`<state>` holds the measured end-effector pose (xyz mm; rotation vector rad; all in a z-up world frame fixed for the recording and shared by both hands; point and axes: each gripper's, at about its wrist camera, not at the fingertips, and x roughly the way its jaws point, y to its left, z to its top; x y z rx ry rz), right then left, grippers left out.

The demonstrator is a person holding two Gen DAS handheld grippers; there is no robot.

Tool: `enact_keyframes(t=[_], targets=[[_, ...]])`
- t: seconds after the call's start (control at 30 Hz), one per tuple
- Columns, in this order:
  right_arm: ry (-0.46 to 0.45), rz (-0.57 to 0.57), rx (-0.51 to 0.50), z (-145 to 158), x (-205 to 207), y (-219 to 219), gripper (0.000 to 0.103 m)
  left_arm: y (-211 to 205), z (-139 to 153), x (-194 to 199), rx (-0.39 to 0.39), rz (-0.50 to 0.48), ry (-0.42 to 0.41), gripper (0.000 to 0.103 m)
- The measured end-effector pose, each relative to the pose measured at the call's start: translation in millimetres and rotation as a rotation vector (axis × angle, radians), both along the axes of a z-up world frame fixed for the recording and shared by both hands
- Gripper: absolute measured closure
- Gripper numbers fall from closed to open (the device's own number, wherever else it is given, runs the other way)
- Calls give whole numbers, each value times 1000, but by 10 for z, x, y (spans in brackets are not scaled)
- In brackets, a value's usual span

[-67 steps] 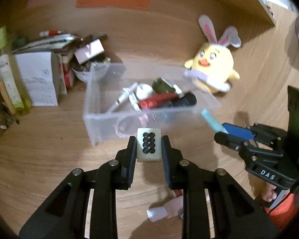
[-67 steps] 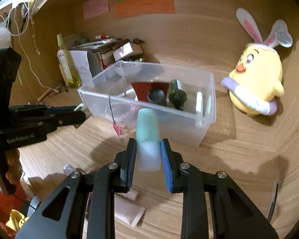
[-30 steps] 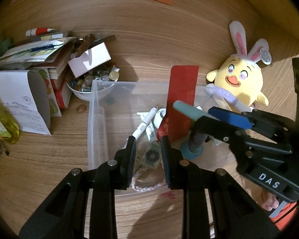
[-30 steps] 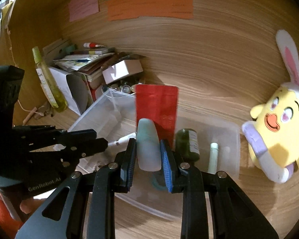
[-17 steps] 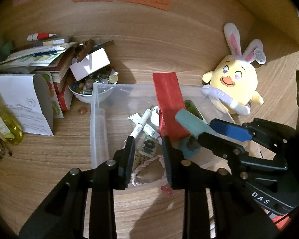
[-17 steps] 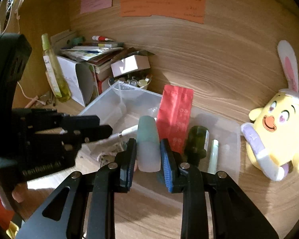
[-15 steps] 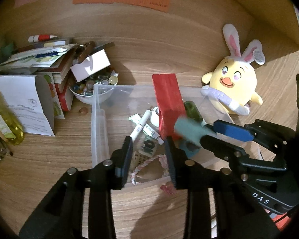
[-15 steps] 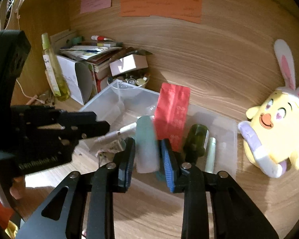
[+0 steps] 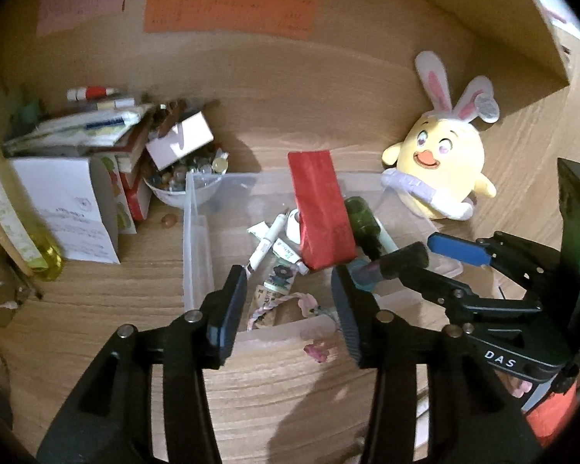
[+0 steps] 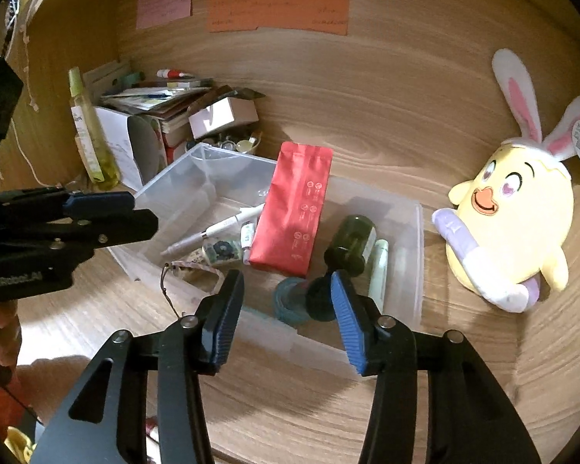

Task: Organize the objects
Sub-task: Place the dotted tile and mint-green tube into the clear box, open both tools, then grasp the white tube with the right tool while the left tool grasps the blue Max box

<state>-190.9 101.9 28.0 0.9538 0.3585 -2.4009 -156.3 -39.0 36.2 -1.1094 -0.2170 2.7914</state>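
Note:
A clear plastic bin point(image 9: 191, 232) point(image 10: 419, 255) stands on the wooden desk. It holds a red pouch point(image 9: 321, 224) point(image 10: 294, 224), a white pen point(image 10: 212, 232), a dark green bottle point(image 10: 353, 239), a teal round thing point(image 10: 290, 303) and a dotted tile point(image 9: 280, 276) point(image 10: 222, 249). My left gripper point(image 9: 290, 309) point(image 10: 141, 212) hovers over the bin's near left part. Its jaws are opening with nothing between them. Over the near right part my right gripper point(image 10: 288, 305) point(image 9: 433, 249) is also opening and grips nothing. I cannot pick out the pale teal tube clearly.
A yellow bunny-eared plush point(image 9: 440, 170) point(image 10: 510, 224) sits right of the bin. Behind its left corner are a bowl of beads point(image 9: 185, 178), a pile of books and papers point(image 9: 89, 131) and a yellow spray bottle point(image 10: 91, 139). A pink charm point(image 9: 317, 348) hangs over the near wall.
Both grippers came over the bin and their jaws spread. The dotted tile left the left gripper and now lies in the bin. The teal tube dropped out of the right gripper.

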Motion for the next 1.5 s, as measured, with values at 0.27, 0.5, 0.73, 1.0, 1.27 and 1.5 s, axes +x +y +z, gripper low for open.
enact_keyframes(t=[0.27, 0.5, 0.73, 1.0, 1.27, 1.5], targets=[[41, 23, -65, 210, 334, 207, 45, 111, 256, 468, -62, 3, 86, 25], [12, 61, -94, 74, 681, 345, 39, 224, 58, 813, -110, -3, 63, 15], [-86, 69, -92, -346, 898, 390, 39, 274, -475, 1043, -84, -12, -75, 15], [-182, 68, -74, -709, 967, 427, 39, 478, -700, 1303, -37, -50, -125, 15], [-179, 88, 23, -757, 855, 210, 40, 744, -853, 1389, -47, -89, -162, 15], [-180, 94, 78, -818, 749, 234, 62, 892, -927, 1353, -63, -104, -172, 15]])
